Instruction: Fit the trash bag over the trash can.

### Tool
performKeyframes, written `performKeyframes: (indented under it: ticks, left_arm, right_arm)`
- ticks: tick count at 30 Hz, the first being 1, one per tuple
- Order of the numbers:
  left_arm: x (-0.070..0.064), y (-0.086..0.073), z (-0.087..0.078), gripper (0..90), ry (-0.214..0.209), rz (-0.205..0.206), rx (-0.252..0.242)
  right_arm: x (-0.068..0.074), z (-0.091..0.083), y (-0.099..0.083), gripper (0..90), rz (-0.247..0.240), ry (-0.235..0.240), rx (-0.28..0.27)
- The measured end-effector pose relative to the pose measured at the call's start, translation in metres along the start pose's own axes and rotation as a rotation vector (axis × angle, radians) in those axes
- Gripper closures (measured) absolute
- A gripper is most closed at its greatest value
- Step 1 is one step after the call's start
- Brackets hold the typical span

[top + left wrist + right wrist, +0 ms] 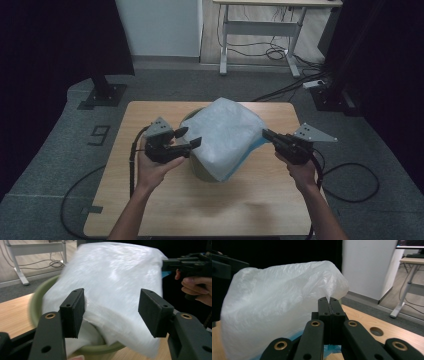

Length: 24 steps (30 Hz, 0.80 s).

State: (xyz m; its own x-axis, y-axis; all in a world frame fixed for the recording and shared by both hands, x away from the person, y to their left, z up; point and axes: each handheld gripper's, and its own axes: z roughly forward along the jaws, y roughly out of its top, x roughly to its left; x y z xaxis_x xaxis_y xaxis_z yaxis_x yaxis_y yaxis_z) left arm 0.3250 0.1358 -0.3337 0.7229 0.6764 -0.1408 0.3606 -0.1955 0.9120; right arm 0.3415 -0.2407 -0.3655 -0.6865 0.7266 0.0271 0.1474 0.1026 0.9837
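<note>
Lining bin with bag, my read. Left gripper [189, 138]: jaws spread wide, empty, just beside white plastic bag [227, 135] at its left flank. Bag draped over green bin [37, 302] at mid-table [150, 210], puffed up, rim partly covered. Right gripper [266, 135]: jaws pressed together, pinching bag's edge film. To do well, I'd close left on opposite hem, keep right pinch firm, pull both sides down evenly over rim. Avoid tearing thin film.
</note>
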Motion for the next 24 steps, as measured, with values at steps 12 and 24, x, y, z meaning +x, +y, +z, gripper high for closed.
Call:
performKeyframes:
  ticks: [12,24]
  left_arm:
    - [-0.025,0.004,0.009,37.7,0.017,0.063,0.011]
    - [-0.027,0.006,-0.012,37.5,-0.019,0.041,-0.012]
  right_arm:
    - [0.009,0.01,-0.001,88.4,0.013,0.018,0.023]
    - [0.006,0.01,-0.001,88.4,0.028,0.013,0.032]
